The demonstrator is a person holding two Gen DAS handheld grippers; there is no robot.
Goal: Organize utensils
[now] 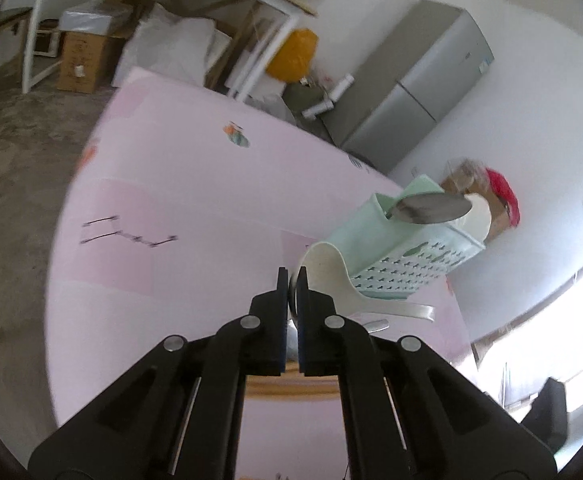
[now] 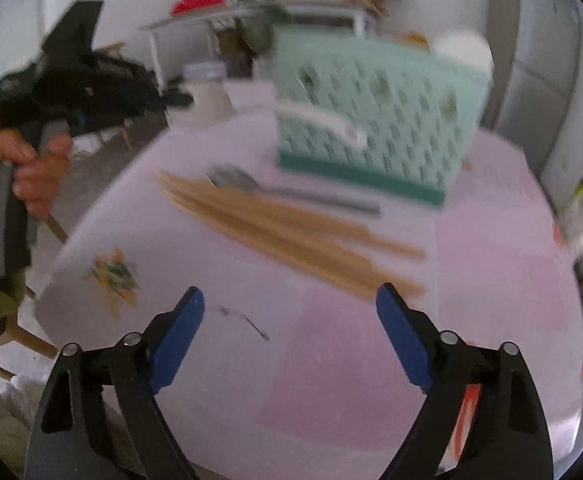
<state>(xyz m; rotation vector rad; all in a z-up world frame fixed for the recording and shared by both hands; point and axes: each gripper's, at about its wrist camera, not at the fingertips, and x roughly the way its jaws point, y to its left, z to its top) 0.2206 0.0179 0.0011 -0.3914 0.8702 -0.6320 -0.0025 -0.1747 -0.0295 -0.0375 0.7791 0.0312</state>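
My left gripper [image 1: 291,276] is shut on a metal spoon [image 1: 292,330] whose bowl shows between the pads; below it lie wooden chopsticks [image 1: 291,384]. A white ladle-like spoon [image 1: 331,276] lies beside the mint green utensil basket [image 1: 407,252], which holds a metal spoon [image 1: 431,208] and a white utensil [image 1: 477,216]. In the right wrist view, my right gripper [image 2: 289,312] is open and empty above the pink table [image 2: 331,360]. Several wooden chopsticks [image 2: 291,228] and a metal spoon [image 2: 287,190] lie before the basket [image 2: 379,120]. The view is blurred.
The left hand-held gripper [image 2: 71,76] and the person's hand [image 2: 31,172] show at the left of the right wrist view. A white jar [image 2: 207,92] stands behind the table. A grey fridge [image 1: 415,80], boxes and a white frame table [image 1: 251,20] stand beyond.
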